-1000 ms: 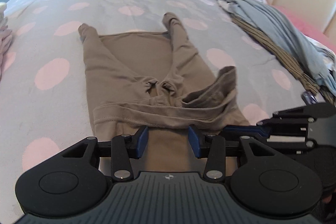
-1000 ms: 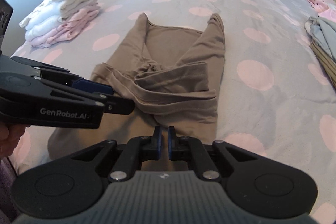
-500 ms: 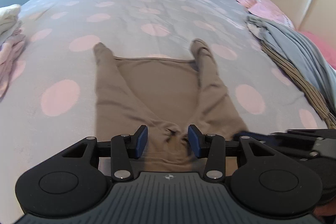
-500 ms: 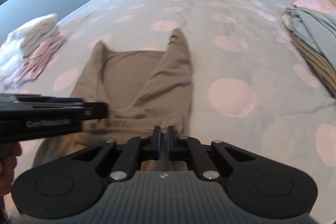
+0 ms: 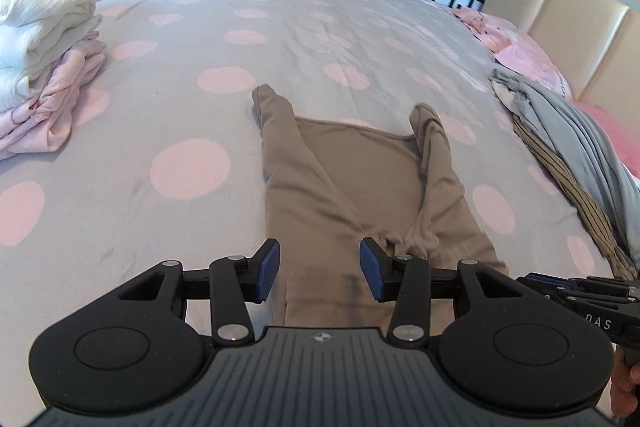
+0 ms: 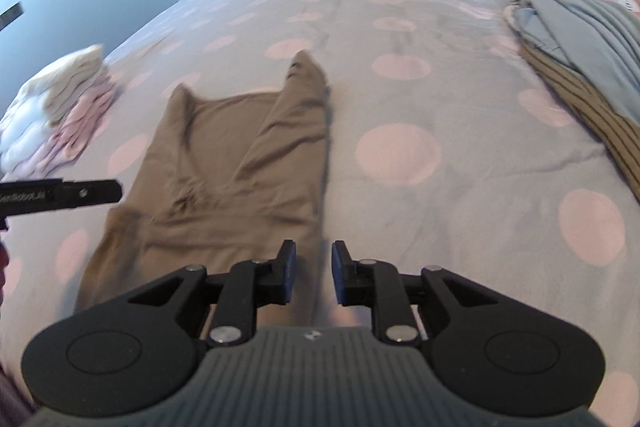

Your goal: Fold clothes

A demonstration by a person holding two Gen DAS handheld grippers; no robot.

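The brown top (image 5: 360,187) lies on the bed (image 5: 280,27) with sleeves tucked in, lengthwise folds apparently done. Left hand-held gripper (image 5: 319,269) and right hand-held gripper (image 6: 312,273) hover spread and empty; cross folds remain, and more clothes (image 5: 568,131) wait at the bed's right edge.

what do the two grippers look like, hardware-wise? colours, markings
Both identical: the left gripper and right gripper have matte black linkage arms, silver pivot screws, blue finger pads, two round black discs and a ribbed grey base with a small cross logo. White side lettering, blurred. No cables visible.

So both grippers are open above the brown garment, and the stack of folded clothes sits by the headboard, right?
Not quite. The stack of folded clothes lies at the bed's left side, away from the headboard, as the left wrist view shows. Both grippers, left and right, are open above the brown garment.
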